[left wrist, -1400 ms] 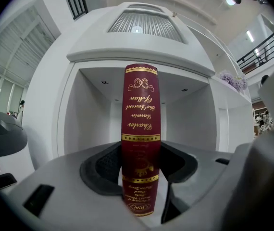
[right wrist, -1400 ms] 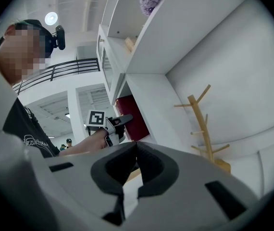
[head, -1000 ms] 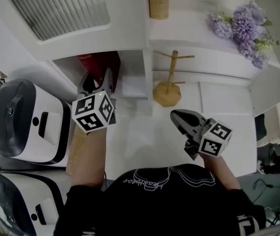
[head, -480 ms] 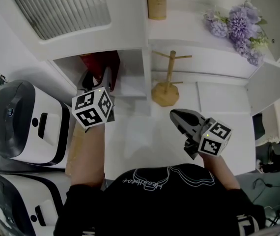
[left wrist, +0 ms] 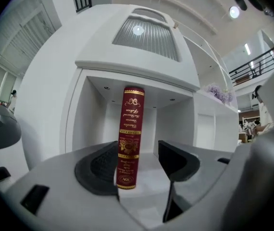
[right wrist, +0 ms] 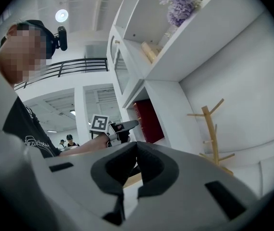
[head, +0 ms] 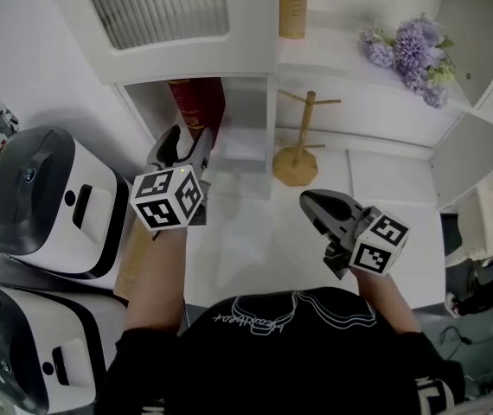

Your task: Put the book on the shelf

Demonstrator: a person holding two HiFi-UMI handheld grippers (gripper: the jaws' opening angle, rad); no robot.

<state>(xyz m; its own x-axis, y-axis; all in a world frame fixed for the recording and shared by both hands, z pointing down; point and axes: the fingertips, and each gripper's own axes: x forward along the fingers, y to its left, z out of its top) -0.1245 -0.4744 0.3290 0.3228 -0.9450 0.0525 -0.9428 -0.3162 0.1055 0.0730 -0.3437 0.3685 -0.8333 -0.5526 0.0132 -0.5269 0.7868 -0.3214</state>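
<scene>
One book [left wrist: 130, 136] stands upright on the shelf [left wrist: 93, 124], long axis vertical, dead ahead between the left hand-held gripper's [left wrist: 144, 167] opening jaws, pads off it. Right hand-held gripper [right wrist: 136, 158] is closed, empty and farther off.

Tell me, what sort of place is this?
Probably a mock home corner set up inside a large hall: white shelving holds a red book, purple flowers and a wooden peg stand, while a railed balcony shows behind.
</scene>
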